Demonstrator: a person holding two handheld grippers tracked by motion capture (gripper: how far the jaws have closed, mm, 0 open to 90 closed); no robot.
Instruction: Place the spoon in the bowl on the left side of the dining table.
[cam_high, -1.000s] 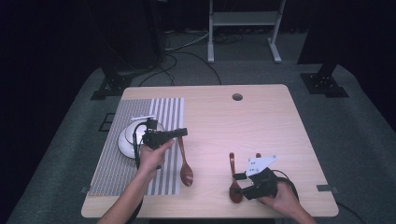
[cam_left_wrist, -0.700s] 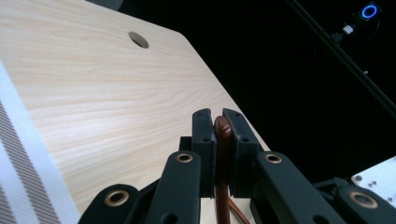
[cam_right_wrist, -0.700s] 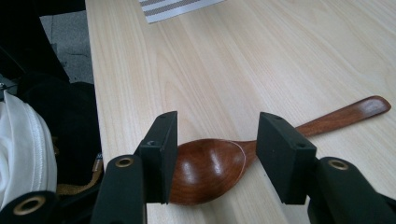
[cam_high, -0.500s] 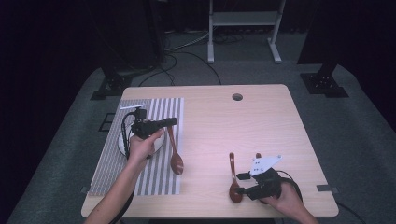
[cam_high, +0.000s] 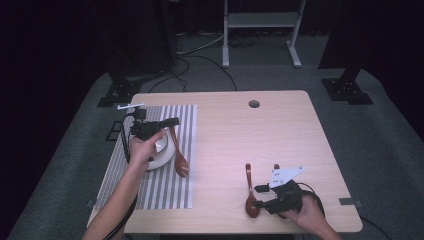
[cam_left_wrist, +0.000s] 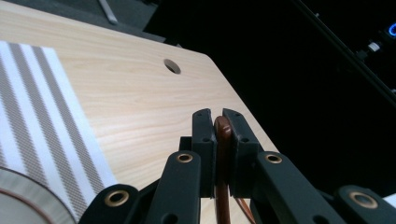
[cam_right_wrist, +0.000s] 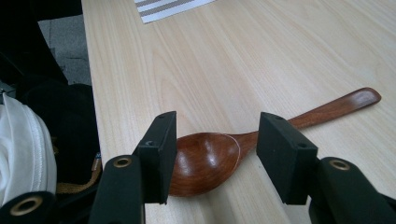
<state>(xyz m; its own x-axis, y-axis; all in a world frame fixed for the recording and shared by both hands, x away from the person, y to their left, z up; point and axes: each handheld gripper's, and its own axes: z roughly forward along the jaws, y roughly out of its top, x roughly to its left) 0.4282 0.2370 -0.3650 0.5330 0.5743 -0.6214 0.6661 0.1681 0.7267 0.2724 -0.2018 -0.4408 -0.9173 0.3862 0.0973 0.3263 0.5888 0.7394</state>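
High view: left gripper (cam_high: 170, 121) clamps the handle of a brown wooden spoon (cam_high: 178, 155). The spoon hangs bowl-down, tilted, over the right part of the striped placemat (cam_high: 150, 192). Its bowl is low over the mat, contact not clear. Left gripper view: fingers (cam_left_wrist: 204, 140) pressed tight on the spoon's handle tip (cam_left_wrist: 222, 140), handle upright between them, no gap visible. A white bowl (cam_high: 162, 152) sits on the placemat just beside the held spoon, partly behind the left hand (cam_high: 142, 150). Its rim shows in the bottom left corner of the left gripper view (cam_left_wrist: 28, 191).

A second wooden spoon (cam_high: 250, 192) lies flat on the bare bench (cam_high: 280, 135), front right, handle pointing away from the person and bowl nearest the front edge. The right gripper (cam_high: 260, 196) sits level at that bowl. Right gripper view: second spoon (cam_right_wrist: 215, 158) rests bowl-up on the wood, handle running off to the upper right. Fingers (cam_right_wrist: 159, 154) stand about half open, one on each side of the spoon bowl. The left one looks very close to the rim or touching it, the right one stands clear beside the neck. Not gripped. These jaws have just been opening a little, with the spoon bowl between them. The right hand (cam_high: 305, 215) holds that gripper low near the front edge.

The two spoons are well apart, one over the mat, one on bare wood. A round cable hole (cam_high: 254, 104) is in the bench near the far edge. A placemat corner shows at the top of the right gripper view (cam_right_wrist: 168, 8).
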